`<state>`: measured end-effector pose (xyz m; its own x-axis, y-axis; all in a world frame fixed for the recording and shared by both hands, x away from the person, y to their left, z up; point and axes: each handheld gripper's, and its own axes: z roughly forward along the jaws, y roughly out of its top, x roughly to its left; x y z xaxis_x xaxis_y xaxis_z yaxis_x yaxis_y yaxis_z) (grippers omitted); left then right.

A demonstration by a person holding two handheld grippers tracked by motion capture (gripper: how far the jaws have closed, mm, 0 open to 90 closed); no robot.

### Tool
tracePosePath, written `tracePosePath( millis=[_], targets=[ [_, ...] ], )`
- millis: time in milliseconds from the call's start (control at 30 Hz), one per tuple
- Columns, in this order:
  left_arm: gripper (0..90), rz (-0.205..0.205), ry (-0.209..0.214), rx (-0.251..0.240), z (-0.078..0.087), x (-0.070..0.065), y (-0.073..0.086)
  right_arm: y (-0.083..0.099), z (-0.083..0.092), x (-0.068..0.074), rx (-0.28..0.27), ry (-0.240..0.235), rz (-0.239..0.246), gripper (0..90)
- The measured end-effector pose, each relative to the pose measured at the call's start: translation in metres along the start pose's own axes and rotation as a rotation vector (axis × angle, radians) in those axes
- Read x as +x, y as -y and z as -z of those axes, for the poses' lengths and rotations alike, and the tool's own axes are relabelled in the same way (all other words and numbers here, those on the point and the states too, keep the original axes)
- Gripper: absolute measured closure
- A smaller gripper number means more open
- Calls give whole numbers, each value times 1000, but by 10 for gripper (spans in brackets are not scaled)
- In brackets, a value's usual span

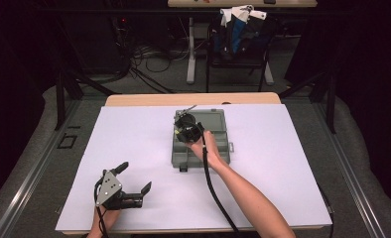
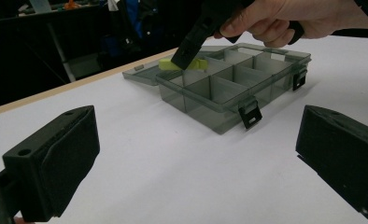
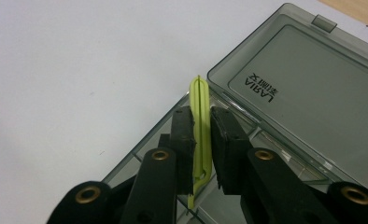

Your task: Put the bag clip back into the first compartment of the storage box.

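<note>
High view: right tongs (image 1: 185, 125) reach down over the far-left corner of the grey box (image 1: 218, 144), which sits mid-bench with its lid folded back to the far side. Left tongs (image 1: 134, 179) rest on the white bench (image 1: 134, 129) at near left, jaws spread wide with nothing between them.

Left gripper view: wide jaws frame the box (image 2: 229, 91); a hand (image 2: 285, 18) holds the right tongs over a yellow-green clip (image 2: 198, 63) at the box's far corner.

Right gripper view: narrow jaws pinch the clip (image 3: 200, 116) edge-on above a corner compartment, beside the lid (image 3: 308, 79).
</note>
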<state>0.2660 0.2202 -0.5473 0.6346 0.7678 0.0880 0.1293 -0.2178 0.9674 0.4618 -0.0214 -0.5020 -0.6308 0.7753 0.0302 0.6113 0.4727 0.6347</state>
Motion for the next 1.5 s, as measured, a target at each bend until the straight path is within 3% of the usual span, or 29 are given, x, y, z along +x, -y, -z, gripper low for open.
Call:
tracePosePath(
  millis=[167,267,400,533,800,967,1500],
  targets=[
    [0,-2,0,-2,0,0,0,1,0,-4,-20,-34,9,620],
    [0,-4,1,-4,0,0,0,4,7,-7,-11,-56,8,532],
    [0,-8,6,2,-1,0,0,13,17,-14,-38,-82,17,380],
    [0,-8,2,1,0,-1,-1,22,28,-21,-47,-98,57,203],
    [0,-14,0,5,-1,-1,-1,35,50,-25,-90,-123,79,29],
    [0,-14,-1,6,-1,-1,-1,44,61,-27,-126,-133,81,0],
    [0,-13,0,9,-1,-1,-1,80,96,-32,-145,-137,106,0]
  ],
)
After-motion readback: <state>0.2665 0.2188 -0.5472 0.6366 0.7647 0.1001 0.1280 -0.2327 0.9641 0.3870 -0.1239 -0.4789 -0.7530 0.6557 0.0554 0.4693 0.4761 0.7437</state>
